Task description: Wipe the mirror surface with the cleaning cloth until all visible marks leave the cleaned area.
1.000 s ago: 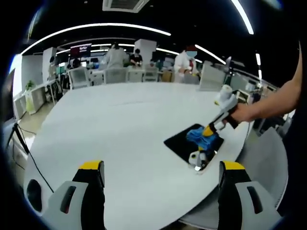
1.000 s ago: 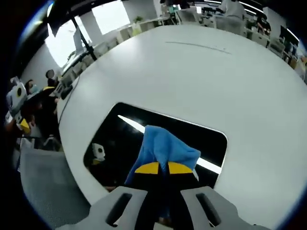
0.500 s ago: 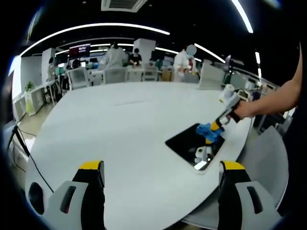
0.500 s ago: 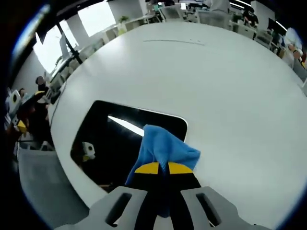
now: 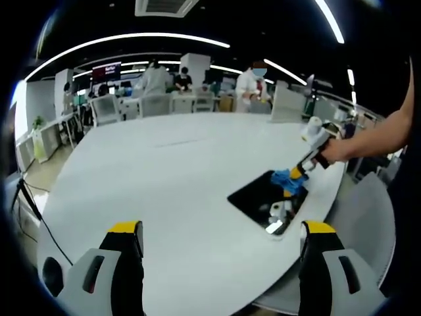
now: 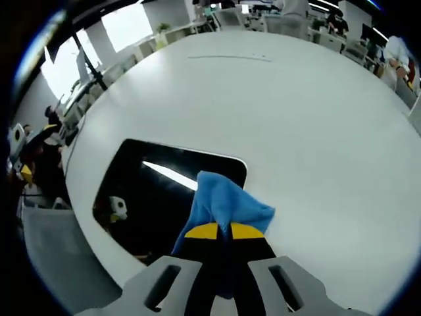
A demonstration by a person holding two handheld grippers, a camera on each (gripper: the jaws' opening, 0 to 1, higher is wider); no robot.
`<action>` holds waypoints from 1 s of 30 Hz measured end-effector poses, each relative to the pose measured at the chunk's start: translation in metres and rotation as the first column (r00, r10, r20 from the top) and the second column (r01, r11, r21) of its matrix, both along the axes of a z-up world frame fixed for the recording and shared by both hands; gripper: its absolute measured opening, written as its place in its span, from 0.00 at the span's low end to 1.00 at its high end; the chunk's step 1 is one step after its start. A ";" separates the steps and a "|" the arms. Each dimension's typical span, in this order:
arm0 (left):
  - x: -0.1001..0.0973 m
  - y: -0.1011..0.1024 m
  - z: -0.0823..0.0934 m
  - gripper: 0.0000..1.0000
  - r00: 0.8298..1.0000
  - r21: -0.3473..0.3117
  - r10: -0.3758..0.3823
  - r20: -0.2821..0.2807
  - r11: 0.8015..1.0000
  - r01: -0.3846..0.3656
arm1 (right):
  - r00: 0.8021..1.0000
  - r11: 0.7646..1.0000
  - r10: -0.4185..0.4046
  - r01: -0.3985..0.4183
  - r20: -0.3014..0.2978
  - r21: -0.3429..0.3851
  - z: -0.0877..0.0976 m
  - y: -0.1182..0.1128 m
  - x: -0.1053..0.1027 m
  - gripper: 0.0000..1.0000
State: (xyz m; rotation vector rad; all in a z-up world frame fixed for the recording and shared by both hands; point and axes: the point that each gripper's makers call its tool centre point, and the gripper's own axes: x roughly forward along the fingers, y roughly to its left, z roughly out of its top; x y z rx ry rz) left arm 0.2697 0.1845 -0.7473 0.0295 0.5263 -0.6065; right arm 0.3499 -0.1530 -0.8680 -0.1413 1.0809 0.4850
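Observation:
A dark rectangular mirror (image 6: 154, 197) lies flat on the round white table (image 6: 309, 112), near its edge. My right gripper (image 6: 220, 230) is shut on a blue cleaning cloth (image 6: 220, 204), which hangs at the mirror's right corner. In the left gripper view the mirror (image 5: 263, 196) lies at the table's right edge, with the right gripper (image 5: 295, 176) and the blue cloth (image 5: 287, 180) at its far corner, held by a person's hand. My left gripper (image 5: 220, 230) is open and hovers over the near table with nothing between its jaws.
A grey chair (image 6: 59, 253) stands beside the table edge close to the mirror. Desks, chairs and several people (image 5: 253, 82) fill the room beyond the table's far side. A tripod leg and cable (image 5: 29, 201) stand on the floor at the left.
The right gripper has drawn the cloth from the middle of the mirror toward its far right corner. The left gripper has stayed put.

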 end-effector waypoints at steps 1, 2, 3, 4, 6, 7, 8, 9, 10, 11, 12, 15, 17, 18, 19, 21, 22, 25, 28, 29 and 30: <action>0.000 0.000 0.000 1.00 1.000 0.001 0.000 -0.001 1.000 0.000 | 1.000 1.000 0.003 -0.003 0.000 -0.004 0.000 0.000 0.000 0.00; 0.000 0.000 0.000 1.00 1.000 0.000 0.000 -0.002 1.000 0.000 | 1.000 1.000 0.003 -0.003 0.000 -0.008 -0.001 0.001 0.000 0.00; 0.000 0.000 0.000 1.00 1.000 -0.001 0.001 -0.001 1.000 -0.001 | 1.000 1.000 0.002 -0.002 0.001 -0.012 -0.001 0.001 0.000 0.00; 0.000 -0.001 0.000 1.00 1.000 -0.001 0.001 -0.001 1.000 -0.001 | 1.000 1.000 0.001 -0.001 0.004 -0.013 -0.001 0.000 0.000 0.00; 0.000 -0.002 -0.001 1.00 1.000 0.000 -0.002 -0.002 1.000 0.002 | 1.000 1.000 -0.004 0.004 0.006 -0.008 -0.001 0.000 -0.002 0.00; 0.000 -0.003 -0.001 1.00 1.000 0.001 -0.003 -0.003 1.000 0.003 | 1.000 1.000 -0.015 0.015 -0.004 -0.004 0.000 0.000 -0.005 0.00; 0.000 -0.004 -0.001 1.00 1.000 0.002 -0.004 -0.003 1.000 0.004 | 1.000 1.000 -0.014 0.014 -0.008 -0.005 0.000 0.000 -0.008 0.00; -0.001 -0.005 -0.001 1.00 1.000 0.001 -0.004 -0.003 1.000 0.004 | 1.000 1.000 -0.012 0.012 -0.015 -0.006 0.000 0.000 -0.012 0.00; -0.001 -0.005 -0.002 1.00 1.000 0.000 -0.005 -0.005 1.000 0.005 | 1.000 1.000 -0.011 0.010 -0.018 -0.006 0.000 0.000 -0.015 0.00; -0.001 -0.004 -0.003 1.00 1.000 -0.001 -0.003 -0.006 1.000 0.003 | 1.000 1.000 -0.007 0.007 -0.019 -0.007 -0.001 -0.001 -0.019 0.00; -0.002 -0.004 -0.002 1.00 1.000 -0.011 -0.002 0.004 1.000 0.002 | 1.000 1.000 -0.008 0.008 -0.021 -0.004 -0.001 -0.001 -0.022 0.00; -0.002 -0.003 -0.003 1.00 1.000 -0.016 0.004 0.017 1.000 -0.003 | 1.000 1.000 -0.008 0.008 -0.024 0.000 -0.001 -0.002 -0.030 0.00; -0.002 -0.002 -0.006 1.00 1.000 -0.007 0.005 0.010 1.000 -0.005 | 1.000 1.000 -0.010 0.010 -0.028 0.000 -0.001 -0.003 -0.036 0.00; -0.003 -0.002 -0.006 1.00 1.000 -0.006 0.004 0.010 1.000 -0.004 | 0.999 1.000 -0.013 0.013 -0.032 0.002 -0.001 -0.003 -0.042 0.00; -0.003 -0.003 -0.007 1.00 1.000 -0.006 0.001 0.011 1.000 -0.001 | 0.999 1.000 -0.014 0.014 -0.032 0.001 -0.001 -0.003 -0.043 0.00; -0.003 -0.004 -0.006 1.00 1.000 -0.007 -0.004 0.016 1.000 0.004 | 0.999 1.000 -0.030 0.031 -0.042 0.008 0.000 -0.004 -0.050 0.00; -0.003 -0.005 -0.006 1.00 1.000 -0.003 -0.008 0.018 1.000 0.008 | 0.999 0.999 -0.031 0.031 -0.042 0.009 -0.001 -0.005 -0.052 0.00; -0.003 -0.006 -0.007 1.00 1.000 0.001 -0.013 0.017 1.000 0.013 | 0.998 0.999 -0.040 0.040 -0.040 0.014 -0.001 -0.005 -0.053 0.00; -0.003 -0.008 -0.008 1.00 1.000 0.004 -0.018 0.016 1.000 0.018 | 0.997 0.998 -0.054 0.055 -0.050 0.018 -0.001 -0.005 -0.051 0.00; -0.003 -0.008 -0.008 1.00 1.000 0.006 -0.021 0.016 1.000 0.021 | 0.997 0.998 -0.055 0.055 -0.053 0.015 -0.001 -0.004 -0.051 0.00; -0.003 -0.009 -0.009 1.00 0.999 0.013 -0.027 0.017 1.000 0.027 | 0.997 0.998 -0.054 0.055 -0.054 0.012 -0.001 -0.004 -0.051 0.00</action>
